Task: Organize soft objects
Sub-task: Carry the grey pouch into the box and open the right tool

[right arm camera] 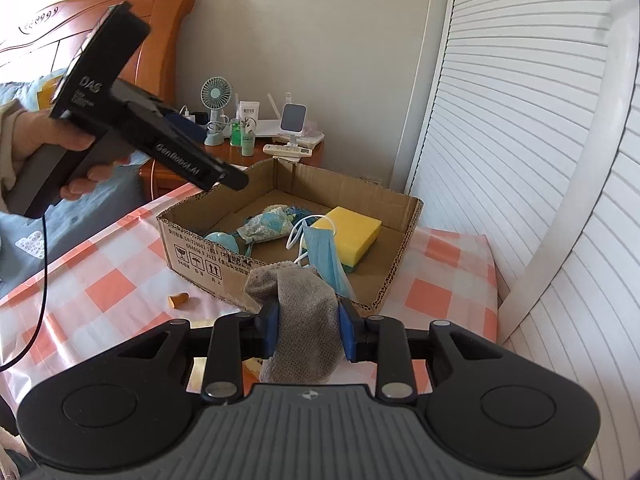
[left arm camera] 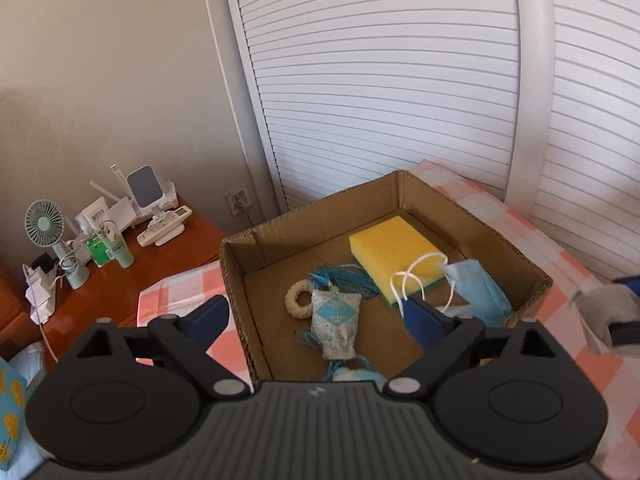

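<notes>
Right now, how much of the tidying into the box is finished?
Mostly done. In the cardboard box lie the yellow sponge, the patterned sachet and a blue face mask draped over the front wall. In hand: the right gripper is shut on a grey cloth, not yet in the box. The left gripper is open and holds nothing. Left: a small orange piece on the checked cloth.
</notes>
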`<action>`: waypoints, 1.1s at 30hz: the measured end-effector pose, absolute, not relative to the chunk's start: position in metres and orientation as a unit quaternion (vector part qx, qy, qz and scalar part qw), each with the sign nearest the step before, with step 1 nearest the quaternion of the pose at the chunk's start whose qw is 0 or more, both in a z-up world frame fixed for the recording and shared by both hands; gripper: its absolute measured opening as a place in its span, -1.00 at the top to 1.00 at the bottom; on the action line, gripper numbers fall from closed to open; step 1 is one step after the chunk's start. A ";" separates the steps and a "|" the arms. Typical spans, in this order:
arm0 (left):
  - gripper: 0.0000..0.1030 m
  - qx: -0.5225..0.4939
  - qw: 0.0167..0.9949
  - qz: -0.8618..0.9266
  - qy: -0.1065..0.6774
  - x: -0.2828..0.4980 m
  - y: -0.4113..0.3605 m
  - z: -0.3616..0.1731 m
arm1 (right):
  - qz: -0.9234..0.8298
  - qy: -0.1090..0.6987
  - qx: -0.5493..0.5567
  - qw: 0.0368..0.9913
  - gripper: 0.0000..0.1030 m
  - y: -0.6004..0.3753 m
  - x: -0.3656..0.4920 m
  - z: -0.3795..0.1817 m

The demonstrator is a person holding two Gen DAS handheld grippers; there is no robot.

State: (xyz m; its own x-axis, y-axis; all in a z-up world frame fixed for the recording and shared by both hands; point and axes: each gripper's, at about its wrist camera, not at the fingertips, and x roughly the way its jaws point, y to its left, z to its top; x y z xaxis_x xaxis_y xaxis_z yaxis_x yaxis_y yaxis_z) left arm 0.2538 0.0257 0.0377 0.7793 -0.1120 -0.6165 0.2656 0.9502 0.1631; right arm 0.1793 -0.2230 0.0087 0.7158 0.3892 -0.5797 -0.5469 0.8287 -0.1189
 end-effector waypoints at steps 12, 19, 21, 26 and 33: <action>-0.97 0.029 0.946 -0.052 0.318 0.149 0.052 0.035 | 0.269 0.276 -0.128 0.914 0.33 -0.195 0.201 0.021; -0.98 0.018 0.950 -0.018 0.312 0.124 0.060 0.032 | 0.280 0.273 -0.130 0.911 0.33 -0.169 0.218 0.031; -0.98 0.019 0.953 -0.012 0.303 0.117 0.061 0.030 | 0.284 0.273 -0.131 0.910 0.33 -0.161 0.225 0.033; -0.98 0.024 0.959 0.002 0.284 0.104 0.063 0.024 | 0.291 0.275 -0.137 0.906 0.33 -0.138 0.246 0.035; -0.98 0.010 0.955 0.006 0.297 0.096 0.069 0.013 | 0.293 0.292 -0.135 0.900 0.33 -0.109 0.286 0.033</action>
State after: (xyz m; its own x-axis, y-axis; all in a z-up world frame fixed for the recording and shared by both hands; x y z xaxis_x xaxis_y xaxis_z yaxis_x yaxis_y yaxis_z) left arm 0.0962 0.0685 0.0126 0.8237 0.0181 -0.5667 -0.0058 0.9997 0.0235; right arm 0.2858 -0.1089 0.0327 0.6577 0.4494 -0.6045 -0.6069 0.7915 -0.0719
